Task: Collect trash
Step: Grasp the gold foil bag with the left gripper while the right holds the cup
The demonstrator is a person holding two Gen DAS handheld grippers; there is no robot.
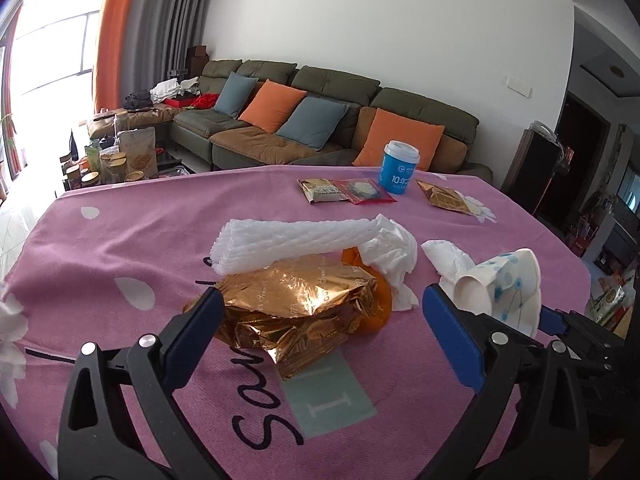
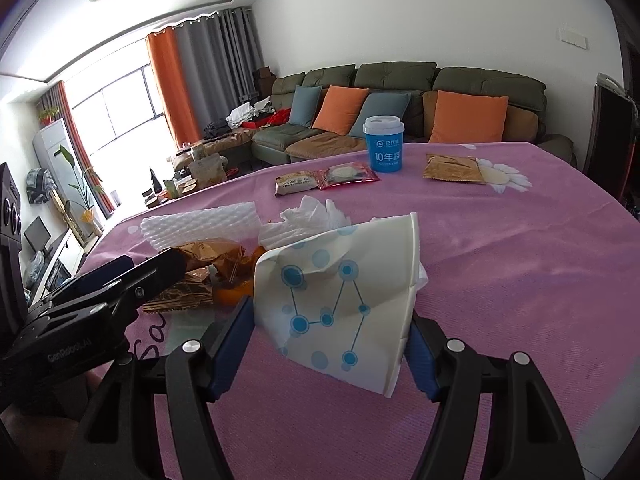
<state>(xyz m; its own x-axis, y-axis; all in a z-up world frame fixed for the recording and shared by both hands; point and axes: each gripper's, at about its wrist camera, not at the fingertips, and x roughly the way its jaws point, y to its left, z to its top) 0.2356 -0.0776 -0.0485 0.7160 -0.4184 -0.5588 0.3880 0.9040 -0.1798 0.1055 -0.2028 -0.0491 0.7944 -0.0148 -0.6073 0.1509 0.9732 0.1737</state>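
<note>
A crushed white paper cup (image 2: 340, 280) with blue dots sits between the pads of my right gripper (image 2: 332, 320), which is shut on it just above the pink tablecloth (image 2: 520, 260). The same cup (image 1: 508, 280) shows at the right of the left wrist view. My left gripper (image 1: 324, 304) is open, its fingers straddling a crumpled gold foil wrapper (image 1: 296, 304) on the cloth. White foam netting (image 1: 288, 240), orange peel (image 1: 376, 308) and a crumpled tissue (image 1: 392, 256) lie right behind the wrapper. The left gripper's fingers (image 2: 160, 268) appear at the left of the right wrist view.
A second tissue (image 1: 448, 260) lies beside the cup. Farther back stand a blue lidded cup (image 1: 398, 168), a brown snack packet (image 1: 320, 190), a red packet (image 1: 366, 191) and a gold packet (image 1: 444, 198). A sofa (image 1: 320, 120) lies beyond the table's far edge.
</note>
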